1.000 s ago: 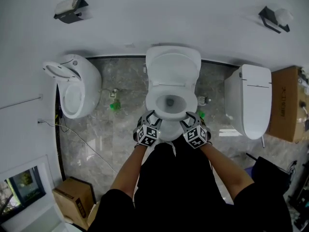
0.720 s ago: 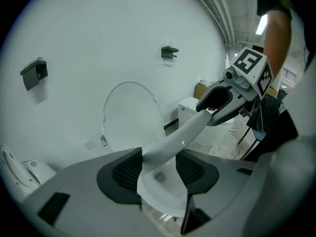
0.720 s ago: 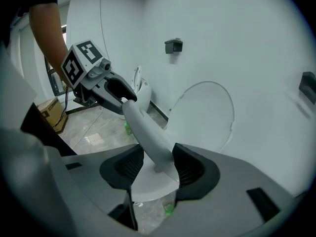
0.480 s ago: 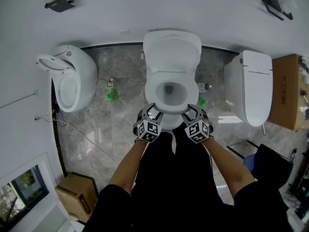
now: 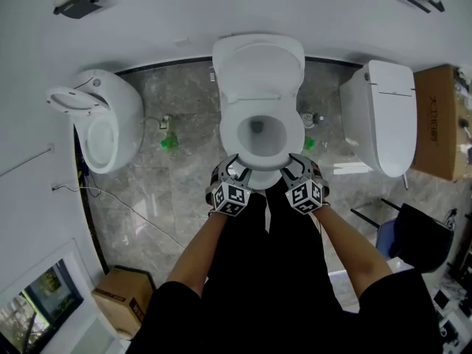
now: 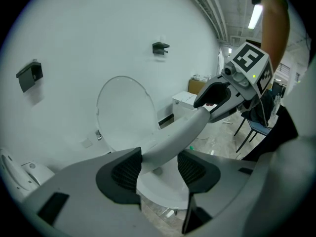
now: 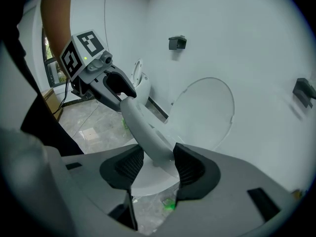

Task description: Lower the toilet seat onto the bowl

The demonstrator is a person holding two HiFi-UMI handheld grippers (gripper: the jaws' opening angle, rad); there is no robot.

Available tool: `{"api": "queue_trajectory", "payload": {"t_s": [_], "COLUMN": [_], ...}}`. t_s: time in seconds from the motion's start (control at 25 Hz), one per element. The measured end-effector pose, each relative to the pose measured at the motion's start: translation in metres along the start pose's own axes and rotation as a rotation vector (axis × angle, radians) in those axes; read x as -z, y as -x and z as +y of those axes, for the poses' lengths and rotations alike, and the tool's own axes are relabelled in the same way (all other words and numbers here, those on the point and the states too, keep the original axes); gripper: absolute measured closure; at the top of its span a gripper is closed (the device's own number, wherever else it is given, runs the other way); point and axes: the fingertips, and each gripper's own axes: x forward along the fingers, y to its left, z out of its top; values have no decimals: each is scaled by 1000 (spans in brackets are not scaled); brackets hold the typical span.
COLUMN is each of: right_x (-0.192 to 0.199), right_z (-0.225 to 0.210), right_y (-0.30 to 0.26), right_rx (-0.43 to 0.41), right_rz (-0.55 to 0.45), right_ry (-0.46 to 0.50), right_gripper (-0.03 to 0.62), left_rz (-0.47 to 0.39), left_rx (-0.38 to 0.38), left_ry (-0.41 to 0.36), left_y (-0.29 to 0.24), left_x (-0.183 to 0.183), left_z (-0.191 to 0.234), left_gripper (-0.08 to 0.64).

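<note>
The white toilet (image 5: 258,116) stands at the middle of the wall with its lid (image 5: 258,68) upright. Its seat (image 5: 240,139) lies low over the bowl; whether the two touch I cannot tell. Both grippers are at the seat's front edge. In the left gripper view the seat rim (image 6: 182,132) runs between the jaws of my left gripper (image 6: 160,167), which are opening, with a gap at the right pad. My right gripper (image 7: 158,164) is shut on the seat rim (image 7: 143,127). Each gripper shows in the other's view: right gripper (image 6: 217,100), left gripper (image 7: 111,85).
Another toilet (image 5: 103,124) with its seat up stands to the left, and a closed one (image 5: 383,131) to the right. Cardboard boxes sit at the right wall (image 5: 435,124) and lower left (image 5: 122,308). A dark chair (image 5: 413,234) is at the right. Green items (image 5: 169,142) lie on the marble floor.
The head view has shifted, so the toilet sits higher in the frame. Both grippers stay at the seat's front edge, and the bowl opening looks wider.
</note>
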Motion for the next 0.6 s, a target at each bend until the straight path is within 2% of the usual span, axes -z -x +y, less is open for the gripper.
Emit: {"api": "queue_trajectory", "payload": {"t_s": [0.24, 0.6], "right_x": [15, 28], "right_z": [14, 28], "right_y": [-1, -4], "right_rx": [1, -8], "right_rz": [52, 90], "right_ry": [31, 77], "right_gripper": [388, 388], "left_rz": [8, 18], "left_rx": [24, 102], "left_ry": [-20, -40], "left_y": [0, 2], "left_x": [14, 29], "left_z": [-14, -26], "left_gripper": [321, 310]}}
